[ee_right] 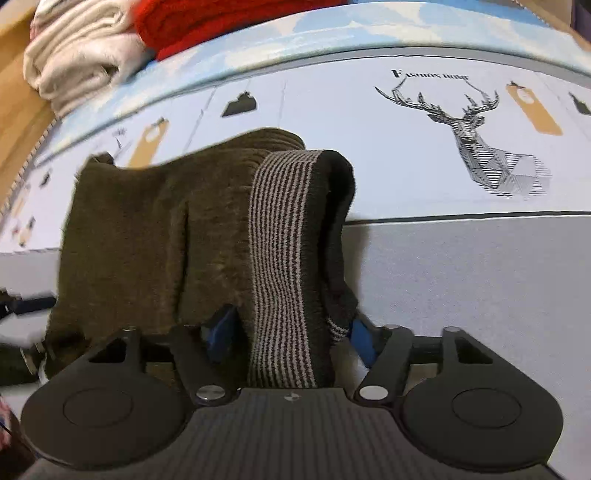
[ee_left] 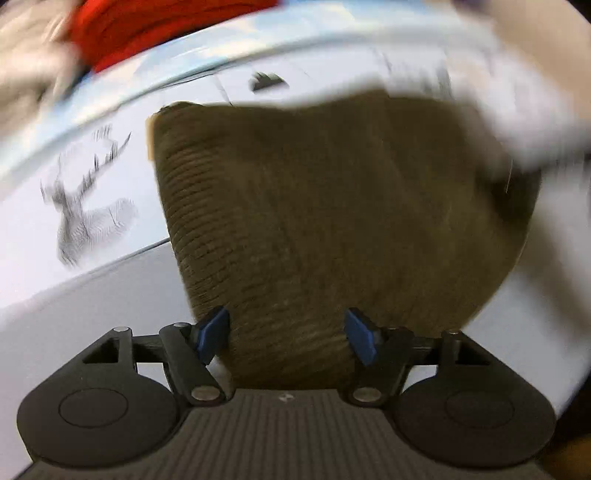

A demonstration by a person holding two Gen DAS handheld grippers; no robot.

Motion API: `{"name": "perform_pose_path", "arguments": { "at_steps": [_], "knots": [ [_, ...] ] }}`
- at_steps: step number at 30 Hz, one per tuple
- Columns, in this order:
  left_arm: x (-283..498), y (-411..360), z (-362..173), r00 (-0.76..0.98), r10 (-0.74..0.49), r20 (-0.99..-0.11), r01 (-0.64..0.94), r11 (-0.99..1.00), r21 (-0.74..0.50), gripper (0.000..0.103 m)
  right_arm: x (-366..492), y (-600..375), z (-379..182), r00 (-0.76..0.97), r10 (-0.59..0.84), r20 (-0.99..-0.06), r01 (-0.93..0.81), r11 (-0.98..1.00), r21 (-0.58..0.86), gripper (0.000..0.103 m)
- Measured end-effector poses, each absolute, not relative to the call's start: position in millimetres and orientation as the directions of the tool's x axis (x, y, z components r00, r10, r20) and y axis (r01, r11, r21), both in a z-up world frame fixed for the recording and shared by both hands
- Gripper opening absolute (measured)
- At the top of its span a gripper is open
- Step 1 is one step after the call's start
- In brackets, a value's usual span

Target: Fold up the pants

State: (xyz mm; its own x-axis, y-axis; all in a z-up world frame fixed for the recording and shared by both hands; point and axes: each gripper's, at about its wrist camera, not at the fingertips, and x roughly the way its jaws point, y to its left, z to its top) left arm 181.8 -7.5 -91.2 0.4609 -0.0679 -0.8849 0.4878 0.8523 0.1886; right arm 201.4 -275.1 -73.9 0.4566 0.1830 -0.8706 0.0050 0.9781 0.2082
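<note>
Both grippers stand open over olive-brown knit pants (ee_right: 155, 229) on a printed mat (ee_right: 406, 155): the left gripper (ee_left: 288, 334) straddles a folded edge, the right gripper (ee_right: 290, 330) straddles the striped waistband (ee_right: 284, 236), so closing squarely on all layers should keep the fold even.

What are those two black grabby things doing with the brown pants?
A person is folding brown pants on a mat with a deer picture, using a gripper in each hand. The right gripper has the striped waistband bunched between its blue fingers. The left gripper straddles another part of the pants with its fingers spread apart. Folded cream clothes and red clothes wait at the far edge.
</note>
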Motion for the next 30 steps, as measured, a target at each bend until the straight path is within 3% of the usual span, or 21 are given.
{"name": "perform_pose_path", "arguments": {
  "at_steps": [1, 5, 9, 14, 18, 24, 27, 30],
  "knots": [
    [175.0, -14.0, -92.6, 0.494, -0.045, -0.868, 0.511, 0.823, 0.247, 0.081, 200.4, -277.4, -74.7, 0.447, 0.186, -0.875, 0.005, 0.978, 0.211, 0.076],
    [159.6, -18.7, -74.6, 0.558, -0.035, -0.829, 0.475, 0.833, 0.284, 0.081, 190.0, -277.5, -66.6, 0.456, 0.168, -0.874, -0.017, 0.984, 0.180, 0.078],
    [124.2, -26.0, -44.7, 0.682, -0.062, -0.728, 0.450, 0.821, 0.352, 0.086, 167.6, -274.6, -47.6, 0.525, 0.110, -0.844, -0.083, 0.994, 0.078, 0.078],
    [81.2, -28.7, 2.1, 0.768, -0.125, -0.628, 0.344, 0.907, 0.241, 0.088, 123.0, -276.6, -2.3, 0.708, 0.098, -0.700, -0.149, 0.989, -0.013, 0.078],
    [45.5, -42.8, 21.4, 0.816, -0.117, -0.566, 0.293, 0.928, 0.231, 0.088, 78.6, -278.9, 29.5, 0.801, 0.154, -0.578, -0.196, 0.981, -0.010, 0.077],
    [14.4, -43.9, 14.1, 0.768, -0.105, -0.632, 0.163, 0.986, 0.034, 0.089, 14.5, -273.7, 53.8, 0.876, 0.174, -0.451, -0.172, 0.984, 0.044, 0.077],
    [0.1, -33.1, -7.3, 0.728, -0.050, -0.684, 0.083, 0.996, 0.016, 0.101, -11.0, -276.3, 48.5, 0.877, 0.186, -0.442, -0.131, 0.980, 0.152, 0.078],
    [4.6, -25.1, -5.7, 0.705, -0.054, -0.708, 0.048, 0.998, -0.029, 0.102, -20.2, -270.2, 42.7, 0.858, 0.211, -0.468, -0.117, 0.968, 0.222, 0.078]
  ]
}}
